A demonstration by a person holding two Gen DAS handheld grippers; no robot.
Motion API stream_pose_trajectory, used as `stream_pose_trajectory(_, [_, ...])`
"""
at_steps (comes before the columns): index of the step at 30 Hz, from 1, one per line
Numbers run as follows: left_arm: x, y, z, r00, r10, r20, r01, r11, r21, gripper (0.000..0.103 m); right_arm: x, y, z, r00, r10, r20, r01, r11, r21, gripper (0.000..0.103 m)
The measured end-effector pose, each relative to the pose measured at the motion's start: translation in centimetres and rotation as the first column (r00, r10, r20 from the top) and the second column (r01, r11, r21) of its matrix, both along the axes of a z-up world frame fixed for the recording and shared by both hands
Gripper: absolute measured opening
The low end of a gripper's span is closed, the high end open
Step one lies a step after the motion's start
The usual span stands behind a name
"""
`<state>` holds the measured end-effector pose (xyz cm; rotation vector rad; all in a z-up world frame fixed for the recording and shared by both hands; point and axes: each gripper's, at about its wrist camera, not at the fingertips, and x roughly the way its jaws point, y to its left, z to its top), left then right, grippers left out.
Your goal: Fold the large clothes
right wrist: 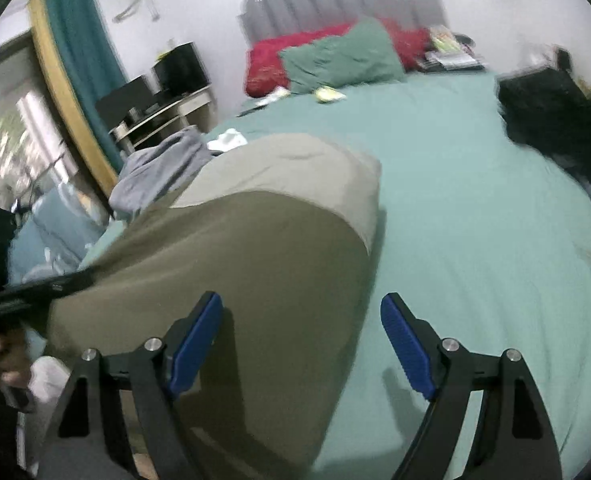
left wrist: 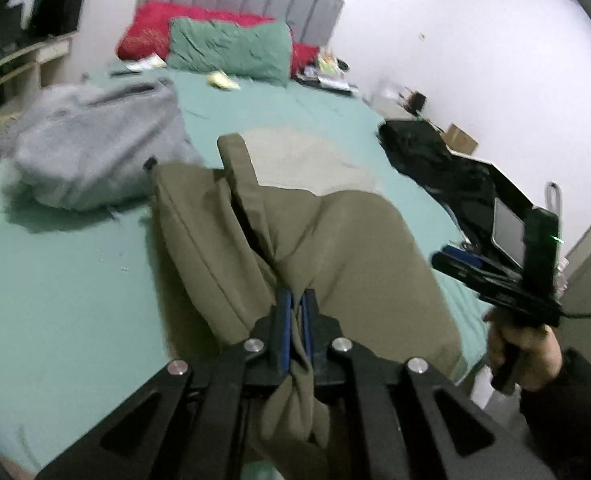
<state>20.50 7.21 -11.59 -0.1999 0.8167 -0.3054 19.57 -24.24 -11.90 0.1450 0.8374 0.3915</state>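
Note:
An olive-khaki garment point(left wrist: 355, 248) lies bunched on the teal bed sheet point(left wrist: 63, 280). My left gripper point(left wrist: 295, 308) is shut on a fold of it, the cloth pinched between the blue pads and hanging down behind them. In the right wrist view the same garment point(right wrist: 235, 248) spreads wide, with a paler beige part point(right wrist: 295, 160) at its far end. My right gripper point(right wrist: 301, 340) is open and empty, held above the garment's right edge. It also shows in the left wrist view point(left wrist: 447, 258) at the right, held by a hand.
A grey garment point(left wrist: 95, 140) lies in a heap at the left of the bed. A black garment point(left wrist: 427, 152) lies at the right edge. A green pillow point(left wrist: 231, 50) and a red pillow point(left wrist: 151, 28) sit by the grey headboard. A shelf unit point(right wrist: 163, 108) stands left of the bed.

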Motion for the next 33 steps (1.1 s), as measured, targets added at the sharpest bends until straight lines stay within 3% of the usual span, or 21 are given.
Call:
stream_pose_trajectory(2, [-1.5, 1.9, 0.4, 0.999, 0.043, -0.002, -0.043, 0.999, -0.019, 0.004, 1.5, 2.2, 0.0, 0.999, 0.032, -0.022, -0.033, 0.999, -0.015, 0.081])
stream_pose_trajectory(4, [-1.9, 3.5, -0.2, 0.996, 0.084, -0.027, -0.083, 0.996, 0.010, 0.004, 2.6, 5.0, -0.9, 0.993, 0.104, -0.062, -0.108, 0.993, -0.052, 0.081])
stream_pose_trajectory(7, [-1.8, 6.0, -4.6, 0.976, 0.142, -0.166, -0.134, 0.989, 0.061, 0.007, 2.8, 9.8, -3.8, 0.979, 0.179, -0.096, -0.193, 0.966, -0.172, 0.080])
stream_pose_trajectory(9, [-1.5, 6.6, -7.3, 0.959, 0.175, -0.221, -0.152, 0.982, 0.116, 0.015, 2.6, 12.4, -6.1, 0.971, 0.212, -0.107, -0.234, 0.932, -0.277, 0.080])
stream_pose_trajectory(11, [-0.9, 7.1, -9.2, 0.937, 0.194, -0.291, -0.164, 0.979, 0.123, 0.035, 2.9, 13.2, -7.8, 0.971, 0.198, -0.137, -0.230, 0.929, -0.289, 0.080])
stream_pose_trajectory(12, [-0.8, 7.1, -9.1, 0.936, 0.203, -0.289, -0.180, 0.978, 0.106, 0.040, 3.1, 13.0, -7.8, 0.971, 0.190, -0.142, -0.223, 0.935, -0.276, 0.080])
stream_pose_trajectory(14, [-0.6, 7.0, -8.2, 0.941, 0.209, -0.265, -0.190, 0.977, 0.095, 0.063, 2.9, 12.4, -7.5, 0.970, 0.197, -0.143, -0.228, 0.941, -0.250, 0.080])
stream_pose_trajectory(17, [0.1, 6.2, -5.3, 0.963, 0.210, -0.171, -0.201, 0.977, 0.069, 0.074, 2.2, 10.8, -6.1, 0.971, 0.205, -0.123, -0.227, 0.954, -0.199, 0.080])
stream_pose_trajectory(21, [1.6, 4.0, -3.2, 0.982, 0.161, -0.096, -0.152, 0.984, 0.096, 0.078, 0.8, 6.1, -4.1, 0.992, 0.077, -0.096, -0.087, 0.991, -0.105, 0.080])
stream_pose_trajectory(24, [2.6, 3.4, -4.3, 0.980, 0.144, -0.135, -0.133, 0.987, 0.088, 0.078, -0.1, 2.6, -5.3, 0.979, -0.001, -0.204, 0.009, 0.999, 0.041, 0.080])
stream_pose_trajectory(26, [2.4, 3.0, -5.6, 0.977, 0.145, -0.157, -0.135, 0.988, 0.071, 0.078, -1.2, 1.6, -6.7, 0.962, 0.004, -0.273, 0.033, 0.991, 0.129, 0.080])
stream_pose_trajectory(33, [-0.1, 2.8, -9.5, 0.953, 0.173, -0.248, -0.163, 0.985, 0.061, 0.080, -3.3, 1.9, -9.8, 0.939, 0.054, -0.339, 0.078, 0.928, 0.364, 0.080])
